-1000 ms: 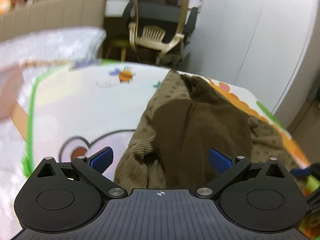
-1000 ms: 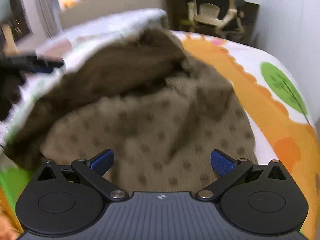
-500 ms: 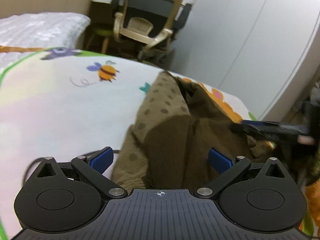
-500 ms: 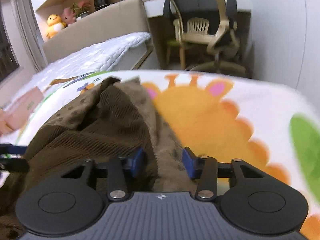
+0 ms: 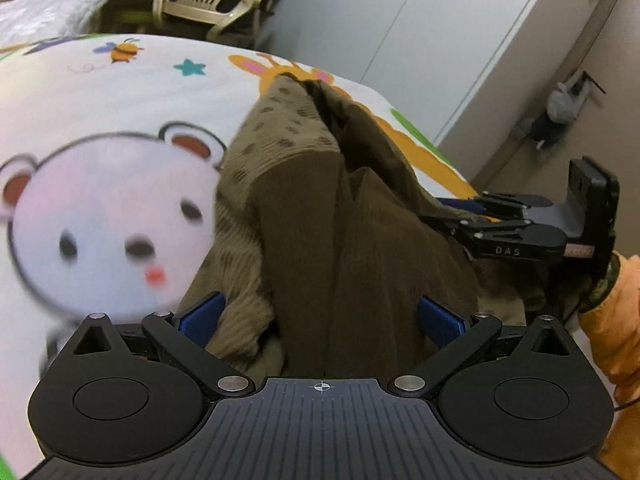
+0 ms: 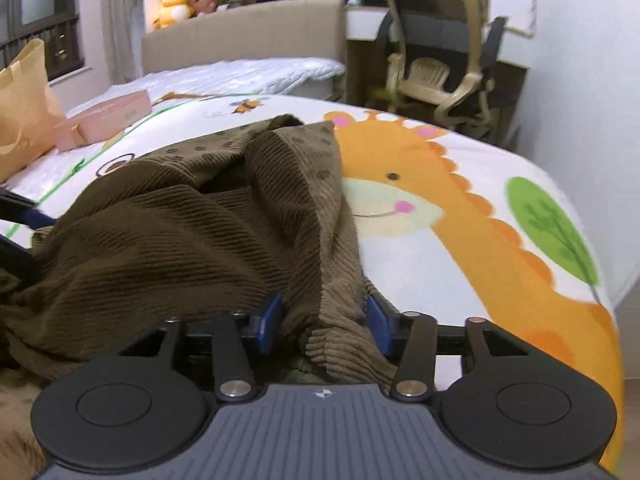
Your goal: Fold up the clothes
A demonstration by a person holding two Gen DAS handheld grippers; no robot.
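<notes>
A brown corduroy garment [image 5: 320, 200] with a dotted lining lies crumpled on a cartoon-print bed cover [image 5: 120, 92]. My left gripper [image 5: 320, 318] is open wide at the garment's near end, with cloth lying between its blue pads. The right gripper [image 5: 460, 212] reaches into the garment's right side, held by a hand in an orange sleeve [image 5: 616, 320]. In the right wrist view, my right gripper [image 6: 324, 318] has its jaws narrowed on a fold of the garment [image 6: 180, 232]. The pads touch the cloth while the jaws are opening. The left gripper's fingers [image 6: 24, 216] show at the far left edge.
A pink box [image 6: 108, 118] and a yellow bag [image 6: 20, 120] sit on the bed's far left. An office chair [image 6: 436, 72] stands beyond the bed. White wardrobe doors [image 5: 400, 20] and a grey soft toy [image 5: 560, 108] are to the right.
The right gripper went from wide open to narrowed on a fold at the garment's right edge. The left gripper moved along the bed, staying open over the garment's near end.
</notes>
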